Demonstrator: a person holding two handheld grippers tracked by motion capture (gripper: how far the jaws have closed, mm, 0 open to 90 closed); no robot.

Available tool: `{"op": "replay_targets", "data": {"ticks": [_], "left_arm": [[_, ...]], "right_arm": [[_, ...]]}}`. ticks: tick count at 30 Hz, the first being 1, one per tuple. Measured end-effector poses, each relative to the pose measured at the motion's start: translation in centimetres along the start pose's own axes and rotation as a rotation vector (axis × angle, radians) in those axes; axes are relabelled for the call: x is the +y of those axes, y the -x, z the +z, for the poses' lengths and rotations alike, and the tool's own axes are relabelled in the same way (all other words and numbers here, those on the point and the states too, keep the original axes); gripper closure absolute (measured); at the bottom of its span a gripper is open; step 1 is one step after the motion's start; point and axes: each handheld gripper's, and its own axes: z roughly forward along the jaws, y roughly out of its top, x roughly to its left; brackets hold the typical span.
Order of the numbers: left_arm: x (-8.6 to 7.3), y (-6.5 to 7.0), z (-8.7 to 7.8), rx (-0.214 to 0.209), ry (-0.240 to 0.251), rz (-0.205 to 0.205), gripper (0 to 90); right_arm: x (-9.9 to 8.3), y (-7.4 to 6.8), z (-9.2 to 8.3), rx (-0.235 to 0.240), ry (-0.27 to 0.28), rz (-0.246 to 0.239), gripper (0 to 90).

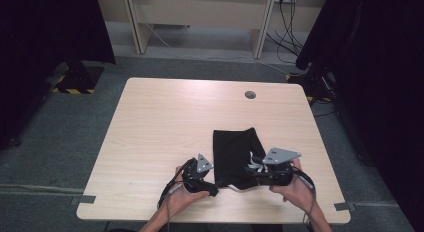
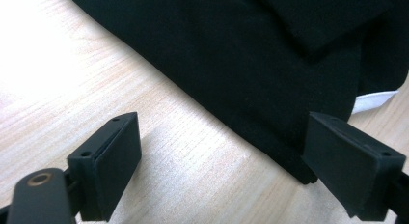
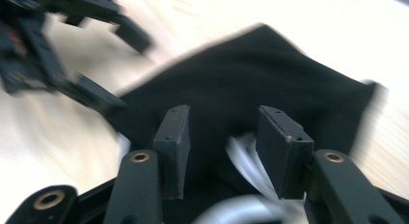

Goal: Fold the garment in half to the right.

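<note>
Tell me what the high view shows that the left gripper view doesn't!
The high view takes in the whole table, the round hole near its far edge, the grey floor, both hands and the right gripper.

The left gripper view shows its own left gripper up close: jaws wide apart, nothing between the pads, the cloth's corner beside one pad.

Both show the black cloth with its white strip lying on the light wood.
</note>
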Motion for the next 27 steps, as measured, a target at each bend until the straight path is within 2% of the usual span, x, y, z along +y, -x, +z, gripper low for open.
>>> {"op": "replay_targets", "data": {"ticks": [5, 8, 10, 12, 14, 17, 21, 23, 25, 27], "left_arm": [[0.0, 0.0, -0.1, 0.004, 0.000, -0.003, 12.6], [-0.1, 0.1, -0.1, 0.005, 0.000, -0.005, 12.6], [-0.1, 0.0, -0.1, 0.005, -0.001, -0.004, 12.5], [-0.1, 0.1, -0.1, 0.005, -0.001, -0.006, 12.5], [0.0, 0.0, -0.1, 0.004, -0.001, -0.005, 12.5], [-0.1, 0.0, -0.1, 0.004, -0.001, -0.003, 12.5], [-0.1, 0.0, -0.1, 0.003, -0.001, -0.004, 12.5], [-0.1, 0.0, -0.1, 0.003, -0.001, -0.004, 12.5], [-0.1, 0.0, 0.0, 0.003, -0.001, -0.004, 12.5], [-0.1, 0.1, 0.0, 0.003, -0.001, -0.003, 12.5]], "right_arm": [[1.4, -1.3, 2.8, 0.050, -0.036, -0.005, 55.5], [1.3, -1.5, 4.4, 0.031, -0.092, -0.029, 58.6], [0.8, -1.2, 5.5, 0.031, -0.129, -0.034, 64.5], [0.3, -0.8, 5.8, 0.050, -0.133, -0.041, 77.5], [0.0, -0.4, 5.2, 0.057, -0.108, -0.048, 85.9], [-0.3, 0.4, 2.9, 0.044, -0.043, -0.024, 87.5], [-1.8, 1.5, -1.0, -0.032, 0.004, 0.002, 88.0], [-3.1, 2.2, -2.7, -0.065, 0.024, 0.036, 87.6], [-4.4, 2.8, -3.8, -0.089, 0.023, 0.077, 84.3], [-5.8, 3.3, -4.2, -0.106, -0.002, 0.112, 79.3]]}}
